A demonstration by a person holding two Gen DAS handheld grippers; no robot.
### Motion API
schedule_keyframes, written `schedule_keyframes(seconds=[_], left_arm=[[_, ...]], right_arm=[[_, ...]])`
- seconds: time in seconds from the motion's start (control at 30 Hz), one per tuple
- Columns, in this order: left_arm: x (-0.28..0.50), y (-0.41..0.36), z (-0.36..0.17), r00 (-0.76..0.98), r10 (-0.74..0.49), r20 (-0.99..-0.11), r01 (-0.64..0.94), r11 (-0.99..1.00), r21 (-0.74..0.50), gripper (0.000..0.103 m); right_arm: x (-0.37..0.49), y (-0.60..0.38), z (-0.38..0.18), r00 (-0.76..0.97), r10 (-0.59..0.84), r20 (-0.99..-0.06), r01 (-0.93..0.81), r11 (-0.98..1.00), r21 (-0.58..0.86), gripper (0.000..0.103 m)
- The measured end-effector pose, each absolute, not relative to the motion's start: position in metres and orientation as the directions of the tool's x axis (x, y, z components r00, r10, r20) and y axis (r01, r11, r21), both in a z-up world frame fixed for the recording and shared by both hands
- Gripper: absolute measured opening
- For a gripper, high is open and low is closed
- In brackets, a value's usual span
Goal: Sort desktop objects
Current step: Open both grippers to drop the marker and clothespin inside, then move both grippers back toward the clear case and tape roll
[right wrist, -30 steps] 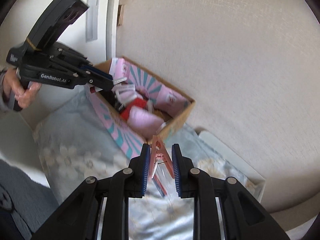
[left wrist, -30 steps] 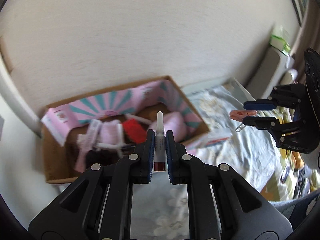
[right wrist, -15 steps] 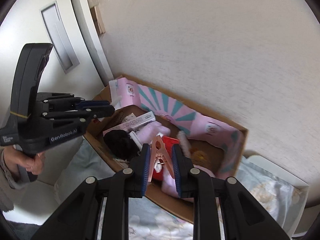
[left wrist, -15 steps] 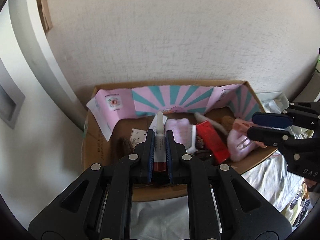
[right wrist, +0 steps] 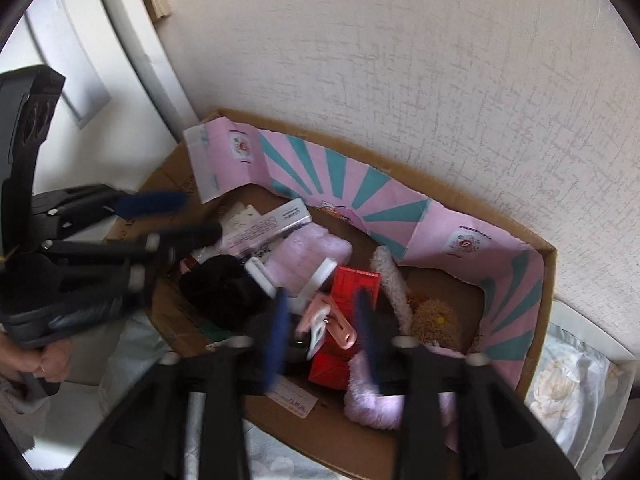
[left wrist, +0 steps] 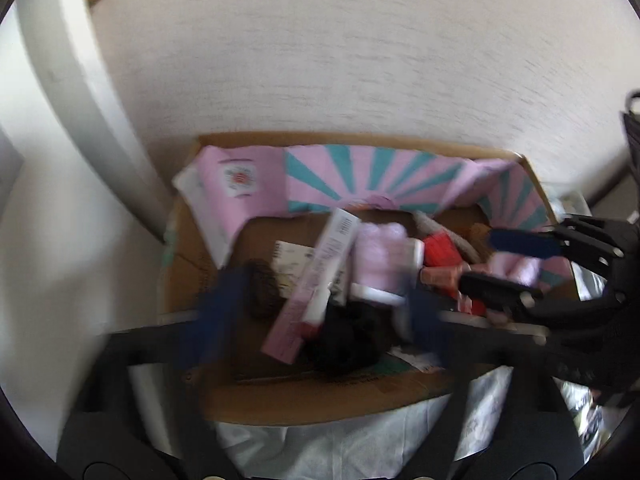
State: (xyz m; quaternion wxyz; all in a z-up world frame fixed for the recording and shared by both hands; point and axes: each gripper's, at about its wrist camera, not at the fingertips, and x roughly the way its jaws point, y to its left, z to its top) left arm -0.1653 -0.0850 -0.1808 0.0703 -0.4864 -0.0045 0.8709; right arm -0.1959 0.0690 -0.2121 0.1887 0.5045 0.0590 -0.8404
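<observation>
A cardboard box [left wrist: 304,400] with a pink and teal lining stands against the wall, full of small things; it also shows in the right wrist view [right wrist: 544,276]. My left gripper [left wrist: 320,312] is open and empty over the box's near left part, its fingers blurred. The small white tube with a red end [left wrist: 316,314] lies in the box below it. My right gripper [right wrist: 322,328] is open and empty over the box. The pink clothespin [right wrist: 332,322] lies in the box between its fingers, on a red packet [right wrist: 356,284].
The box also holds a long pink carton [right wrist: 268,224], a lilac fluffy cloth [right wrist: 304,252], a black fluffy item [right wrist: 224,292] and a brown plush ball [right wrist: 436,316]. The box rests on a floral cloth [left wrist: 328,448]. A white door frame [right wrist: 132,40] stands at left.
Both grippers have opened over the box. The tube has dropped from the left gripper and the pink clothespin from the right one; both now lie in the box.
</observation>
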Motion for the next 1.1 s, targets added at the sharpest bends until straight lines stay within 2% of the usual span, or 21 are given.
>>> schedule_keyframes(seconds=[0.13, 0.47, 0.67, 0.87, 1.1], left_arm=[[-0.161, -0.098, -0.165, -0.548, 0.100, -0.830, -0.086, -0.994, -0.063, 0.101], [-0.136, -0.111, -0.153, -0.545, 0.082, -0.834, -0.035, -0.997, -0.075, 0.101], [-0.120, -0.089, -0.141, -0.551, 0.090, -0.830, -0.079, -0.995, -0.056, 0.101], [-0.106, -0.054, -0.125, -0.565, 0.056, -0.823, -0.129, -0.991, 0.021, 0.101], [-0.087, -0.016, -0.102, -0.591, 0.080, -0.803, -0.187, -0.981, 0.040, 0.101]], right_arm=[[-0.188, 0.081, -0.195, -0.499, -0.226, -0.837, 0.342, -0.938, 0.050, 0.065], [-0.147, 0.129, -0.162, -0.586, -0.200, -0.785, 0.272, -0.961, 0.041, 0.065], [-0.125, 0.169, -0.153, -0.604, -0.163, -0.780, 0.181, -0.981, 0.065, 0.065], [-0.098, 0.207, -0.143, -0.636, -0.133, -0.760, 0.104, -0.991, 0.086, 0.065], [-0.064, 0.242, -0.131, -0.667, -0.104, -0.738, 0.050, -0.994, 0.095, 0.065]])
